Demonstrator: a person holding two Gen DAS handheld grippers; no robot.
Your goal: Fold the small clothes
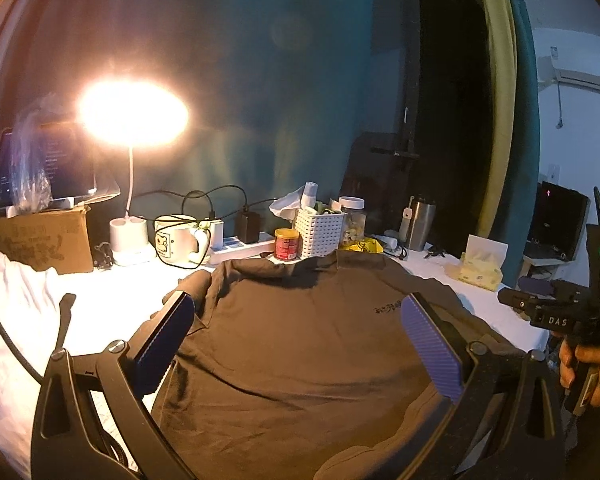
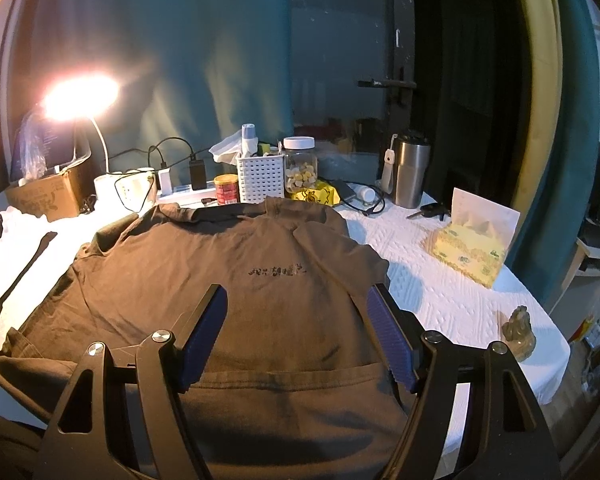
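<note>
Behind the spread shirt (image 2: 220,280), basket (image 2: 260,180), jar (image 2: 300,168) and can (image 2: 226,189) crowd (both claws (image 1: 296,312) (image 2: 296,304) released).

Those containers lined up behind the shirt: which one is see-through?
The jar with the white lid, beside the white slotted basket. Pale round pieces show through its wall. The red can and steel tumbler are opaque.
</note>
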